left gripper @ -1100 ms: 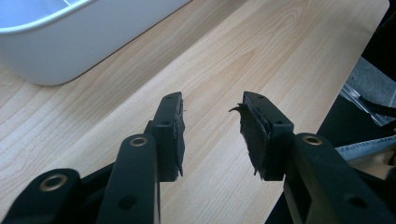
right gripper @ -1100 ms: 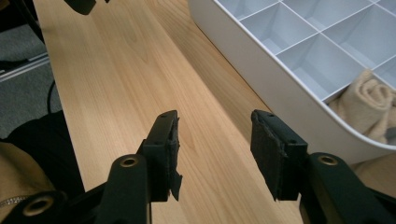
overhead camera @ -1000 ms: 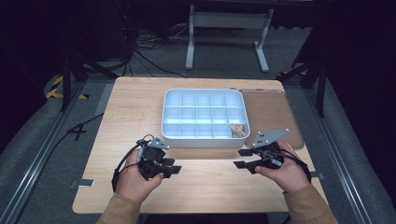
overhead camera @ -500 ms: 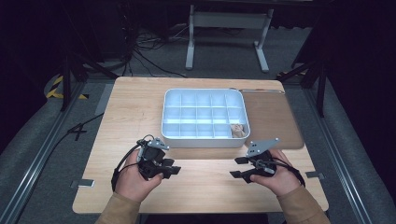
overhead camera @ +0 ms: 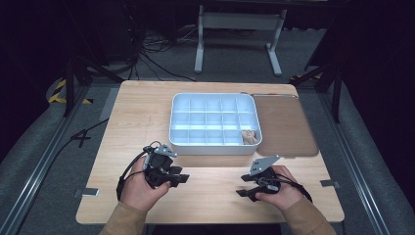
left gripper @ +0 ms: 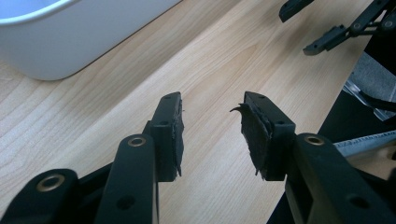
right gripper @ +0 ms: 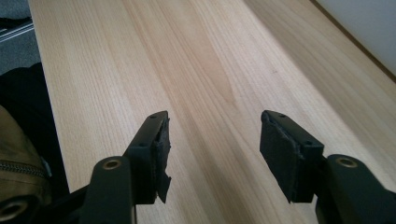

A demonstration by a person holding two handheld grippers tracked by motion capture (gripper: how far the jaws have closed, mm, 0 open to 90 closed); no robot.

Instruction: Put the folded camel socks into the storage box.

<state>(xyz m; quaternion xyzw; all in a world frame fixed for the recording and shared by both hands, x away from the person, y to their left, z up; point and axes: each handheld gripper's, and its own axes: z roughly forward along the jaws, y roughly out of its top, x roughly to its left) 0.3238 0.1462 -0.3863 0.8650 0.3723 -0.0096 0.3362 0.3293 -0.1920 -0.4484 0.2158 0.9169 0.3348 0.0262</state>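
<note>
A white compartment tray point(overhead camera: 182, 122) sits mid-table, with one small tan object point(overhead camera: 249, 137) in its near right cell. My left gripper point(overhead camera: 183, 178) rests on the wood in front of the tray's left corner and points right. Its jaws stand open with nothing between them point(left gripper: 212, 107). My right gripper point(overhead camera: 243, 186) lies low near the front edge and points left toward the other one. Its jaws have just been opening and now stand wide apart over bare wood point(right gripper: 215, 121).
The wooden table point(overhead camera: 142, 112) carries a brown mat point(overhead camera: 286, 125) to the right of the tray. The tray wall point(left gripper: 56, 46) rises close to my left gripper. A sleeve point(right gripper: 18, 158) shows at the edge of the right gripper view. Metal rails and cables lie on the floor around.
My right hand has sunk and drawn back from the tray's near right corner toward the table's front edge, a little leftward. The left hand has stayed put.
</note>
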